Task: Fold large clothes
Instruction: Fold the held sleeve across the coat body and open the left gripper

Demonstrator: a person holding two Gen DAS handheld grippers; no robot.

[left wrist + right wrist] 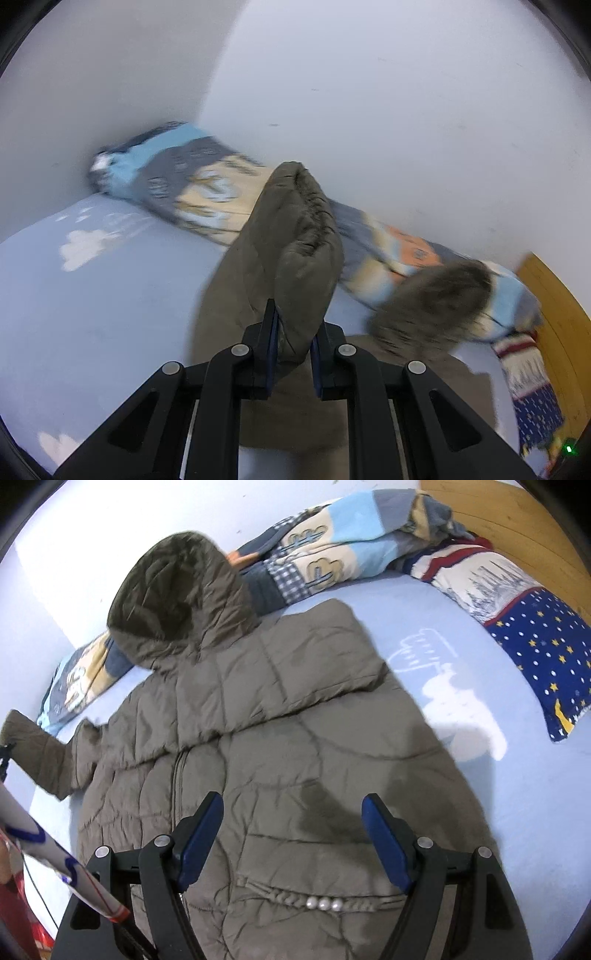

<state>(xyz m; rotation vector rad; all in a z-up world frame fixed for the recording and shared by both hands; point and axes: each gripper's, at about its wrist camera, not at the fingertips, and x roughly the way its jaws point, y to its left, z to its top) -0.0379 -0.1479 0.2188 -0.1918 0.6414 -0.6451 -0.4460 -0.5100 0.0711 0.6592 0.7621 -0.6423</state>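
Left gripper [293, 345] first: on my left wrist feed its blue pads are clamped narrow on the cuff end of the jacket sleeve [295, 236], which stands up out of the grip as a puffy brown-grey tube with a gathered seam along its far edge. Past it I see the fur-trimmed hood [432, 306] to the right, blurred, resting against a rolled patterned blanket [207, 184] that runs along the white wall [369, 92] at the far side of the bed. The pale blue bed sheet [92, 314] with white cloud prints fills the left, and a wooden headboard [554, 314] shows at the right edge. On my right wrist feed the right gripper [293, 834] hangs wide apart with nothing between its pads, just above the lower body of the quilted jacket [295, 720]. The jacket lies spread on the bed sheet [498, 794], hood [177, 590] at the far side against the blanket [332, 546], zip running near to far left of centre, a pocket with three pearl beads [325, 904] close to me. One sleeve is folded across the chest; the other sleeve [40, 753] stretches to the far left, lifted at its end. A star-patterned pillow [535, 657] lies at the right, and a sleeve of my own arm [55, 867] crosses the near left corner.
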